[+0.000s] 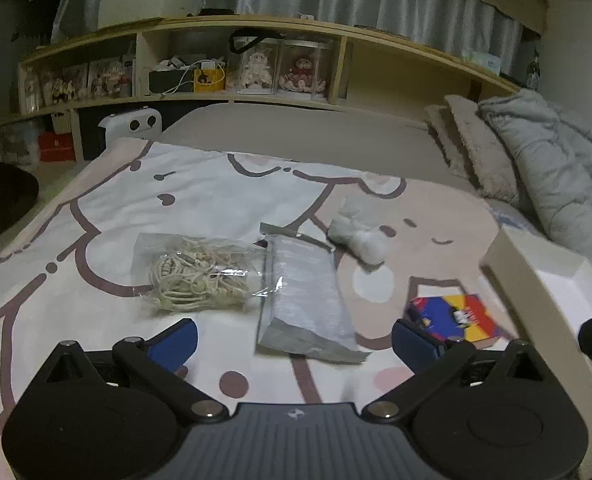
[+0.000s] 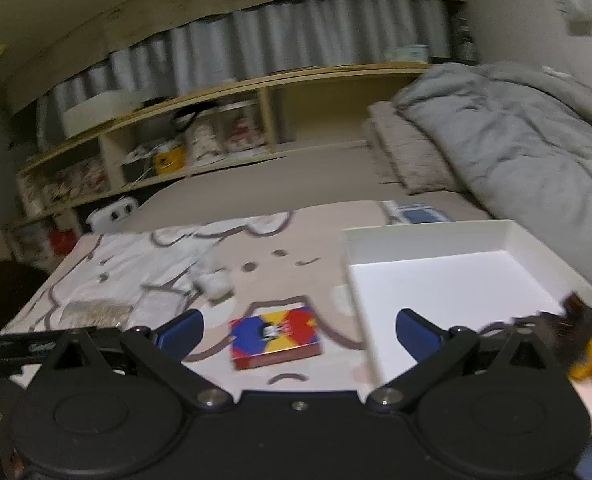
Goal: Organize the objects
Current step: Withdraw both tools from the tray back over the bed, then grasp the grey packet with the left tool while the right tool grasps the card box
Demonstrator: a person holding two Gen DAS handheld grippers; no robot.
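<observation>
Two grippers out front, and we've got both spread wide with nothing between the pads. Our left gripper (image 1: 293, 342) hangs low over the cartoon blanket (image 1: 95, 216), right at the near end of the grey foil pouch (image 1: 304, 300); the clear bag of cord (image 1: 195, 276) lies just left of it, the white fluffy toy (image 1: 360, 232) beyond. Our right gripper (image 2: 300, 330) frames the colourful card box (image 2: 273, 338) on the blanket, apart from both pads. Beside it sits the white tray (image 2: 428, 236), its rim at our right finger.
</observation>
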